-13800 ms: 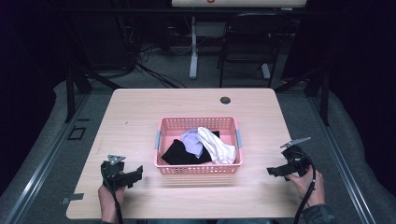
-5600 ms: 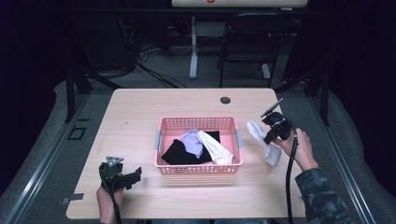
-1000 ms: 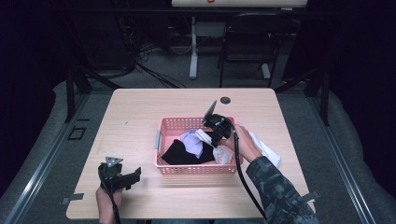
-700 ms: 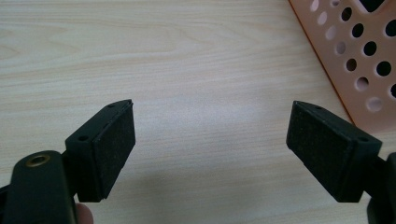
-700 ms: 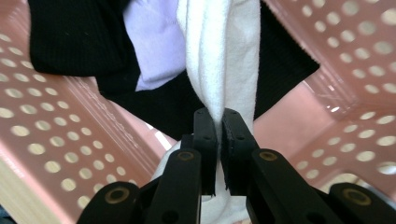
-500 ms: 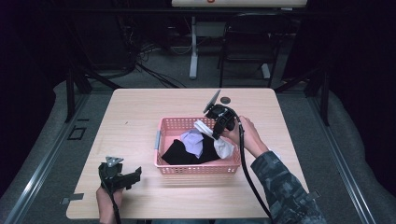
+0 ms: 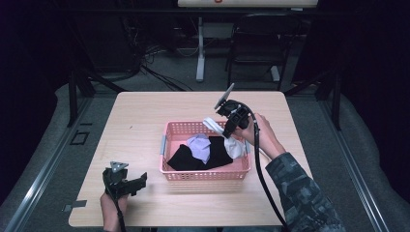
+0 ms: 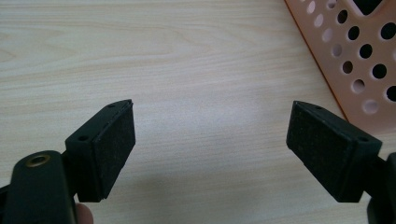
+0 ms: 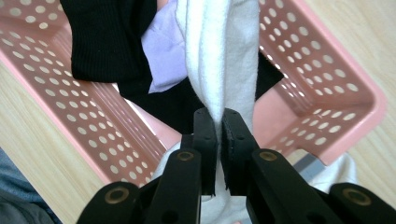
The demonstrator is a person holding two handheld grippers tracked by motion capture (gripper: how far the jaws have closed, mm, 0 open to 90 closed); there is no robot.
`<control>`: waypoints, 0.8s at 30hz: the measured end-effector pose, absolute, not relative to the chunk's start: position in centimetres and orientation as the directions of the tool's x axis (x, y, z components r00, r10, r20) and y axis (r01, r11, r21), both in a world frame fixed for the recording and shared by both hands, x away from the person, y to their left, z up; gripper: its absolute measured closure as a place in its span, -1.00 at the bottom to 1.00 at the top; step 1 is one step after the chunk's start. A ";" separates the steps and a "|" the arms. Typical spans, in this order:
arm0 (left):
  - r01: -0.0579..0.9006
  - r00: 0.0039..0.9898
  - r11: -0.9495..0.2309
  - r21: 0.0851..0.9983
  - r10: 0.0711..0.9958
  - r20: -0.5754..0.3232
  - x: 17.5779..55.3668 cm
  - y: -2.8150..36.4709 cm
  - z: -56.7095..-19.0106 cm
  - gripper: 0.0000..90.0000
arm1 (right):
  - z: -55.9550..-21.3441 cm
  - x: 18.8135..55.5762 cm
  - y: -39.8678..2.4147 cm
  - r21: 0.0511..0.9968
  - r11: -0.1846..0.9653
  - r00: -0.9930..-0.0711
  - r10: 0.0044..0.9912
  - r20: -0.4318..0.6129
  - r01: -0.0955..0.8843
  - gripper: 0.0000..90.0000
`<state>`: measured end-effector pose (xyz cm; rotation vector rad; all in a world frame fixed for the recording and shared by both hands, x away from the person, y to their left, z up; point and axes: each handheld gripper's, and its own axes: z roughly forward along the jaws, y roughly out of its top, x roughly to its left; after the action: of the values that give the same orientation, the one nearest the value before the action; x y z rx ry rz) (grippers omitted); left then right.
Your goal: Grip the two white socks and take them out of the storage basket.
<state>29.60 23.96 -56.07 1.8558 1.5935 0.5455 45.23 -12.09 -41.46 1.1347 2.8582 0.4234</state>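
1. The table (image 7: 145, 111) carries a pink basket (image 7: 208, 174) near its middle, and the work in hand looks like emptying that basket of clothes, one piece at a time.
2. Inside the basket lie a black garment (image 7: 186, 157) and a pale lilac cloth (image 7: 199, 145) on top of it; both sit untouched, so by my reading most of the load is not yet dealt with.
3. The white sock (image 9: 219, 56) is the piece in hand: it hangs from above the basket's far right corner, its lower end trailing down inside the basket against the black garment.
4. The right gripper (image 9: 218, 135) has its jaws pinched tight on the white sock, the fabric squeezed between the pads, held above the basket rim.
5. The left gripper (image 8: 210, 144) rests low over bare table at the near left, just beside the basket's wall, jaws spread wide with nothing between them.
6. Judged from this, the sock is lifted but not clear of the basket; setting it down is left.
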 end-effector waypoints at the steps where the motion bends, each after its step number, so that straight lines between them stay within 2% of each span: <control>1: 0.716 0.180 -0.070 0.695 0.980 -0.086 29.6 23.9 -56.2 -0.65 | -41.0 45.3 -12.3 0.265 0.702 -0.738 0.673 0.055 0.661 0.91; 9: 0.722 0.186 -0.075 0.688 0.979 -0.088 29.6 24.0 -56.1 -0.65 | -39.7 45.0 -13.0 0.294 0.692 -0.734 0.677 0.051 0.659 0.91; 24: 0.715 0.179 -0.066 0.696 0.980 -0.090 29.5 24.0 -56.2 -0.65 | -37.3 44.7 -16.8 0.327 0.645 -0.692 0.721 0.037 0.690 0.90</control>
<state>29.54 24.00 -56.19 1.8424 1.5952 0.5509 44.69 -16.81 -37.26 1.1878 2.7610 0.4878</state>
